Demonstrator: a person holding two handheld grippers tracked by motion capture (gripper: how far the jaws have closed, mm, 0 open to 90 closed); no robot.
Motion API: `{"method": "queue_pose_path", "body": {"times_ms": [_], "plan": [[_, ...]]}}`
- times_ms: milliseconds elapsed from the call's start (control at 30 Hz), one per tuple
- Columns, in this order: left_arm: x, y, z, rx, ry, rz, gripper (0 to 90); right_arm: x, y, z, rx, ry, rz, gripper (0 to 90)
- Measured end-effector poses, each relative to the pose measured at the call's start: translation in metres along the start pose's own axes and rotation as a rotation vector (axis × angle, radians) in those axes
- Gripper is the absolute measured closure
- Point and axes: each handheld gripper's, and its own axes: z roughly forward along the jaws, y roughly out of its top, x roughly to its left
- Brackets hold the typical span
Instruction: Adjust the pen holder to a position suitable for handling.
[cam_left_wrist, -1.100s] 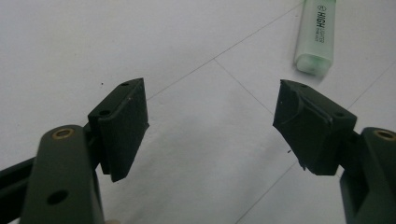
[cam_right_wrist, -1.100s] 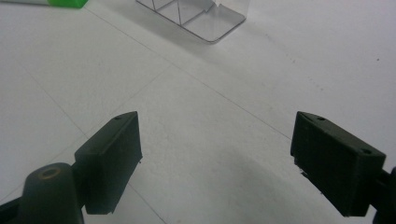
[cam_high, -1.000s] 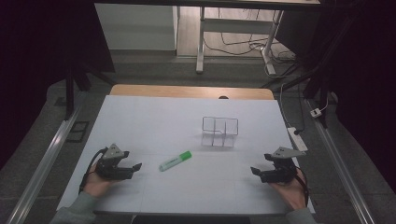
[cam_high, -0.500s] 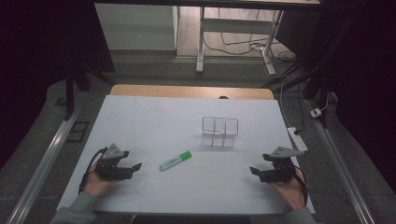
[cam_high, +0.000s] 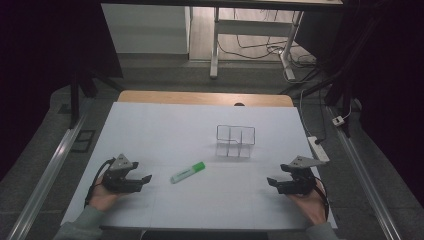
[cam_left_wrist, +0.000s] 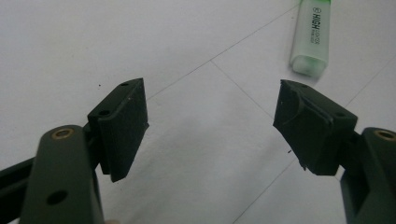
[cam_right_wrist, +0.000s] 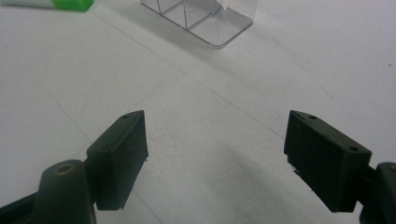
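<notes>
I see the highlighter lying flat on the white table, "HIGH" readable on its barrel, near my left gripper. Left gripper and right gripper both gape wide, holding nothing.

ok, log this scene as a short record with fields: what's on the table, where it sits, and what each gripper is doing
surface: white table
highlighter: green and white, lying flat, between the grippers and nearer the left one
clear organizer: divided into compartments, looks empty, beyond the highlighter
left gripper: open, holding nothing, resting low by the near edge
right gripper: open, holding nothing, resting low by the near edge
contact: neither gripper touches the highlighter
</notes>
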Motion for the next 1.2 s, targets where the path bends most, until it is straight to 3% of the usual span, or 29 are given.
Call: {"method": "queue_pose_path", "body": {"times_ms": [233, 733, 933, 1033, 1200], "plan": [[0.000, 0.000, 0.000, -0.001, -0.001, 0.002, 25.9, 0.000, 0.003, 0.004, 0.005, 0.010, 0.004, 22.8], [0.000, 0.000, 0.000, 0.001, -0.002, -0.001, 25.9, 0.000, 0.026, 0.017, 0.025, -0.020, 0.018, 32.2], [0.000, 0.000, -0.001, 0.003, -0.005, 0.000, 25.9, -0.004, 0.043, 0.024, 0.044, -0.045, 0.048, 43.4], [0.002, 0.001, 0.000, 0.001, -0.007, -0.002, 25.9, -0.006, 0.051, 0.027, 0.067, -0.035, 0.047, 51.0], [0.002, 0.001, 0.000, -0.001, -0.008, 0.002, 26.0, -0.006, 0.067, 0.035, 0.105, -0.062, 0.037, 63.4]]}}
